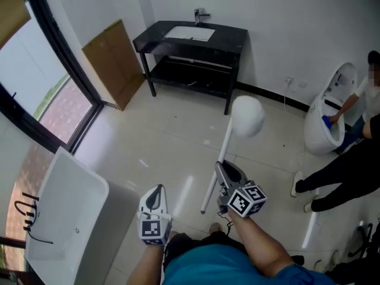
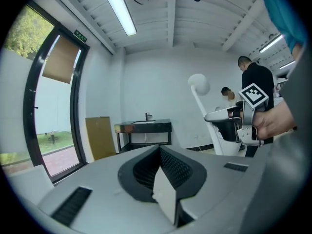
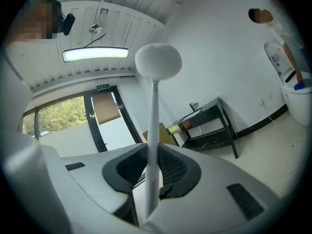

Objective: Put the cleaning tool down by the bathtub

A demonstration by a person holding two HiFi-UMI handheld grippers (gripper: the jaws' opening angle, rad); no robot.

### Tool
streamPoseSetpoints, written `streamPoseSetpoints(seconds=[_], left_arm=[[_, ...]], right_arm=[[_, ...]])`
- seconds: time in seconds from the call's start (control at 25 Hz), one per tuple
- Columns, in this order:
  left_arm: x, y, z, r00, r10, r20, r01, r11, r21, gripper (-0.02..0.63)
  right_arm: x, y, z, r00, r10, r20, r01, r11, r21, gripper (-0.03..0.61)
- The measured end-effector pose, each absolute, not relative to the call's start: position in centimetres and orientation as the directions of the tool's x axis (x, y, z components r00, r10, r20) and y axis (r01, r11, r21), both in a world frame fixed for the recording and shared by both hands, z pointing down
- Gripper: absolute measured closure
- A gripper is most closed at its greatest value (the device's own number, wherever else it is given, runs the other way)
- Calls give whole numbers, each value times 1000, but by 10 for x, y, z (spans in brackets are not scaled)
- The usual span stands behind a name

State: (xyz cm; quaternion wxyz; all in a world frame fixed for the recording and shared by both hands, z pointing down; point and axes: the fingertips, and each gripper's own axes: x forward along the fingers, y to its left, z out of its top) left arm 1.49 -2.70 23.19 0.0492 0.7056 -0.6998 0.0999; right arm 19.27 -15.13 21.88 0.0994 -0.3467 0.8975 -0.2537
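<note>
Here the right gripper (image 1: 224,170) is clamped on the thin white handle of the cleaning tool (image 1: 247,116). In the right gripper view the handle runs straight up between the two ribbed pads of that gripper (image 3: 152,152), which press on it from both sides. The cleaning tool (image 3: 158,61) ends in a round, fluffy white head. In the head view the tool slants, with the head away from the person and the bare end of the handle low by the person's feet (whether that end touches the floor cannot be told).

The left gripper (image 1: 155,193) is just beside it on the left, with its jaws together and nothing between them. The left gripper view shows this gripper (image 2: 160,155) with its pads meeting in one line.

The white bathtub (image 1: 59,206) stands along the left edge of the tiled floor (image 1: 178,135), beside a dark-framed glass door (image 1: 59,43). It is well apart from the tool, and the left gripper is between the two.

Against the far wall stands a black washstand (image 1: 231,37) with a white basin and a tap (image 1: 200,15). A brown board (image 1: 113,61) leans on the wall to its left. At the right edge of the floor another person (image 1: 341,171) bends over a white toilet (image 1: 323,123).
</note>
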Motion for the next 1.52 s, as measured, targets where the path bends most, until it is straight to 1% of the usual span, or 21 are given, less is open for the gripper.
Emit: streamPoseSetpoints(seconds=[0.12,0.24,0.52,0.76,0.88,0.92,1.08,1.2,1.28,1.52], left_arm=[[-25,11,230,-36,-981,189,-997,23,-72,614],[-71,58,233,-83,-977,195,-995,72,-67,614],[-205,173,235,-223,-949,222,-974,207,-92,614],[-276,261,259,-380,-887,263,-925,367,-99,614],[-299,291,274,-456,-844,281,-890,442,-115,614],[-306,300,279,-478,-830,287,-877,466,-114,614],[-325,330,311,-518,-795,317,-848,524,-73,614],[-342,353,341,-526,-773,353,-833,553,-30,614],[-364,364,359,-531,-758,378,-824,567,-21,614],[-444,398,408,-560,-728,396,-800,599,-32,614]], right_arm=[[156,-126,215,-746,-664,-40,-529,629,-570,489],[106,-96,213,-764,-642,-64,-476,628,-615,489],[-52,-2,237,-832,-550,-64,-296,539,-789,489],[-160,66,298,-892,-451,8,-209,397,-894,489],[-198,91,340,-915,-400,59,-185,284,-941,489],[-208,100,354,-920,-385,76,-184,251,-950,489],[-244,134,412,-918,-346,194,-263,163,-951,489],[-263,166,442,-916,-313,251,-307,145,-940,489],[-281,180,459,-909,-313,275,-329,134,-935,489],[-344,227,532,-881,-316,351,-386,52,-921,489]])
